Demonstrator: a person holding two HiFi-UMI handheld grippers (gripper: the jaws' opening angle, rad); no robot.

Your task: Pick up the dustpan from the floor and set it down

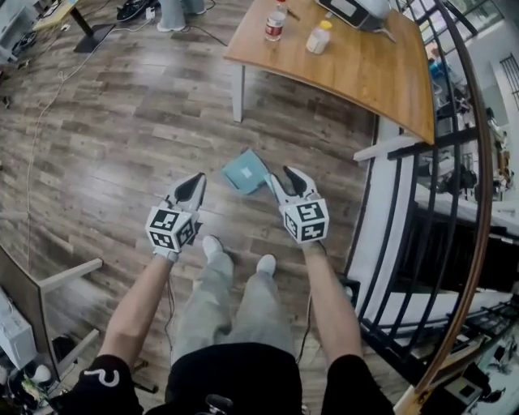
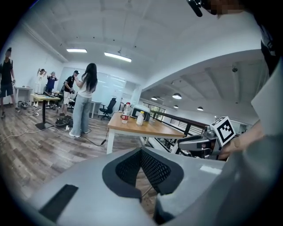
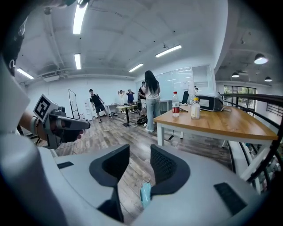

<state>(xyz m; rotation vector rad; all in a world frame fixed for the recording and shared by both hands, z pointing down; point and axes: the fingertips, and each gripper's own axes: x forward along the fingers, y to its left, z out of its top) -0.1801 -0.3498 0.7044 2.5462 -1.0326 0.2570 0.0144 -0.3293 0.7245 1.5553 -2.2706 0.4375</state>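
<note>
The teal dustpan (image 1: 246,172) is low over the wooden floor just ahead of the person's feet, its pan tilted, between the two grippers. My right gripper (image 1: 282,177) stands at its right edge with the jaws apart. In the right gripper view the thin teal handle (image 3: 145,192) shows low in the gap, close to the right pad (image 3: 164,165); neither pad presses on it. My left gripper (image 1: 195,185) hovers left of the pan, apart from it, tips together and nothing between them (image 2: 141,151).
A wooden table (image 1: 357,65) with a bottle (image 1: 276,22) and a jar (image 1: 319,37) stands ahead on white legs. A black railing (image 1: 405,211) runs along the right. Cables (image 1: 49,105) lie on the floor at far left. Several people (image 3: 150,99) stand beyond the table.
</note>
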